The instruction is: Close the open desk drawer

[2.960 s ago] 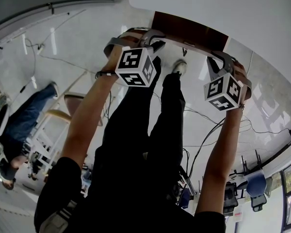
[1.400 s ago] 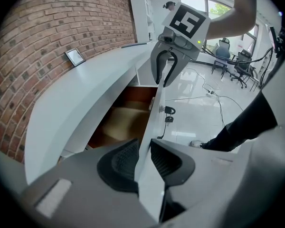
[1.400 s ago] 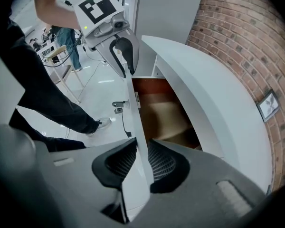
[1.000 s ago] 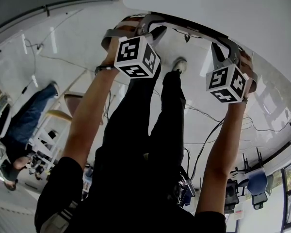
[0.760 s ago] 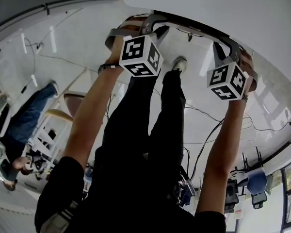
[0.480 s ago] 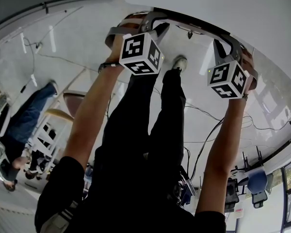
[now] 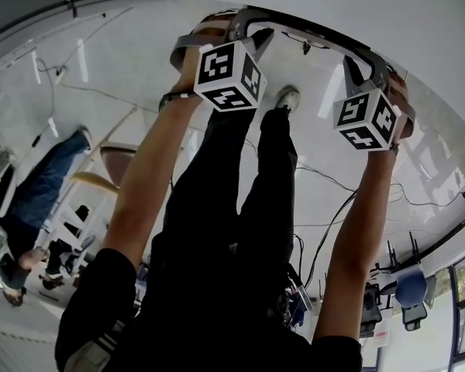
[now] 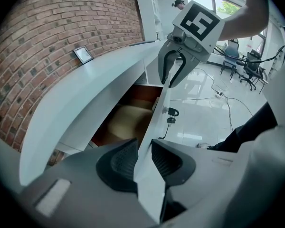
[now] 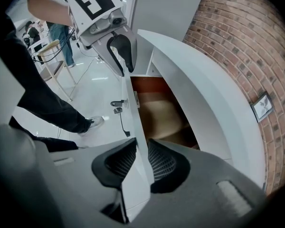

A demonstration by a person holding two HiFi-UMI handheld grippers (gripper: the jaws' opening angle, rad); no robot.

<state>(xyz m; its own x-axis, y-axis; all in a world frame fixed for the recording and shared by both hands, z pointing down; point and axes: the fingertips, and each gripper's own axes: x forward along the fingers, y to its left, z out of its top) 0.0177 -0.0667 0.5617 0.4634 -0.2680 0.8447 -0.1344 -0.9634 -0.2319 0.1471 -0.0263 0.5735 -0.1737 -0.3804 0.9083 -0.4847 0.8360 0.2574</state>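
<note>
The desk drawer's white front (image 8: 154, 127) (image 9: 133, 122) stands a little out from the white desk top (image 7: 349, 2) (image 8: 85, 89). A narrow gap shows the drawer's brown inside (image 8: 128, 118) (image 9: 159, 113). My left gripper (image 8: 142, 159) (image 7: 252, 31) is shut on the front's top edge, at the left end. At the right end my right gripper (image 9: 141, 163) (image 7: 358, 59) pinches the same edge. Each gripper shows in the other's view, the right gripper (image 8: 173, 70) and the left gripper (image 9: 122, 51). A key (image 8: 171, 112) hangs in the front's lock.
A brick wall with a small picture frame (image 8: 83, 55) (image 9: 262, 106) runs behind the desk. The person's legs (image 7: 240, 208) and shoe (image 7: 288, 99) are on the glossy floor below the drawer. Cables, a wooden chair (image 7: 101, 184), office chairs (image 7: 407, 293) and another person (image 7: 39, 192) lie further off.
Three seconds ago the drawer's brown inside showed wide in the head view; now only a thin dark line is left under the desk top. Both grippers moved desk-ward with the front.
</note>
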